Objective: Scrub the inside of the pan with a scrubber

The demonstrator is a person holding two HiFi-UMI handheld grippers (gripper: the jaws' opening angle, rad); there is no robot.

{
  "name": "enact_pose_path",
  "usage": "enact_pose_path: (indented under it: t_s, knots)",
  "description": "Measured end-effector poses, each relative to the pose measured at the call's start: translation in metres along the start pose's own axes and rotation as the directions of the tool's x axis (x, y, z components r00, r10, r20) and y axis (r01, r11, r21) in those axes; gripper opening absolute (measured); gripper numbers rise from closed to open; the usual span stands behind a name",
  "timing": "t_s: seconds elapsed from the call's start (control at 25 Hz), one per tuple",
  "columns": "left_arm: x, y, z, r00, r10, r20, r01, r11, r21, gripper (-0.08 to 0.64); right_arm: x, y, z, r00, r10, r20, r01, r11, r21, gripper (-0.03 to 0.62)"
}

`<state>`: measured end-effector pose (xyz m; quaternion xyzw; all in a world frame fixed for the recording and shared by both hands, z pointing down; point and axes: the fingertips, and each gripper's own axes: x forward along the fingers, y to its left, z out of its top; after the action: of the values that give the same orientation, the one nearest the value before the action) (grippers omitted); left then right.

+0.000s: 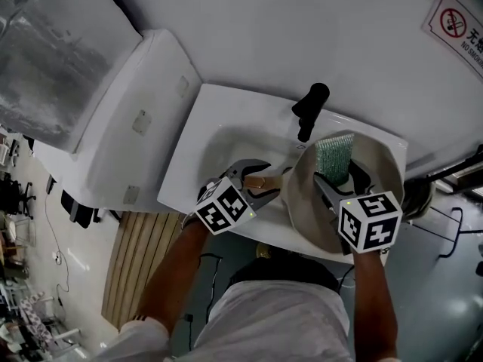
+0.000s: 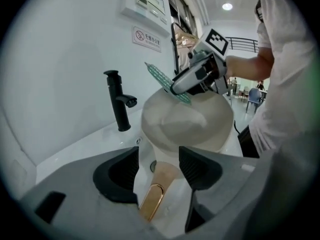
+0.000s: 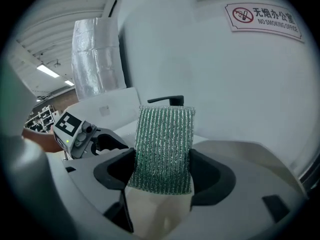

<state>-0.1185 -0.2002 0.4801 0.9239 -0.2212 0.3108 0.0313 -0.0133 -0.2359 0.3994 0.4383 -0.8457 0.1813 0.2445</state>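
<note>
R gripper (image 3: 162, 173) has the scrubber (image 3: 165, 139) at the pan (image 1: 377, 172), L gripper (image 2: 159, 165) slack round the handle (image 2: 152, 204).
Pan's in the right part of the sink (image 1: 226, 138), tipped up, w/ its handle pointing left. L jaws stand apart: the handle runs between them w/ a gap each side, pads not pressing. R jaws are clamped on the green scrubber, which sticks up out of them. From the head view the scrubber's over the far part of the pan's inside, just near of the black tap (image 1: 309, 110). Can't tell if it's touching the pan wall. L gripper sits left of the pan, R gripper at the pan's near right, the two well apart.
</note>
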Motion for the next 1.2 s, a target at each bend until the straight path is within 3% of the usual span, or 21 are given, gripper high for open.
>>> enact_pose_path:
  t_s: [0.24, 0.56, 0.84, 1.04, 1.2]
  knots:
    - [0.022, -0.007, -0.036, 0.981, -0.069, -0.182, 0.084, 0.993, 0.077, 0.282, 0.017, -0.002, -0.025, 0.994, -0.036, -0.105, 0.035, 0.999, -0.005, 0.341]
    - [0.046, -0.008, -0.077, 0.921, -0.102, -0.376, 0.176, 0.970, 0.168, 0.291, 0.032, -0.011, -0.047, 0.975, -0.077, -0.207, 0.076, 0.997, -0.016, 0.341]
    - [0.064, -0.010, -0.100, 0.882, -0.111, -0.458, 0.226, 0.952, 0.205, 0.291, 0.036, -0.012, -0.057, 0.964, -0.079, -0.253, 0.071, 0.997, -0.039, 0.339]
    - [0.070, -0.004, -0.105, 0.875, -0.089, -0.476, 0.212, 0.954, 0.211, 0.284, 0.038, -0.017, -0.066, 0.949, -0.095, -0.300, 0.076, 0.994, -0.076, 0.341]
    - [0.072, -0.002, -0.108, 0.874, -0.074, -0.480, 0.197, 0.957, 0.211, 0.196, 0.041, -0.019, -0.075, 0.936, -0.101, -0.337, 0.074, 0.993, -0.093, 0.340]
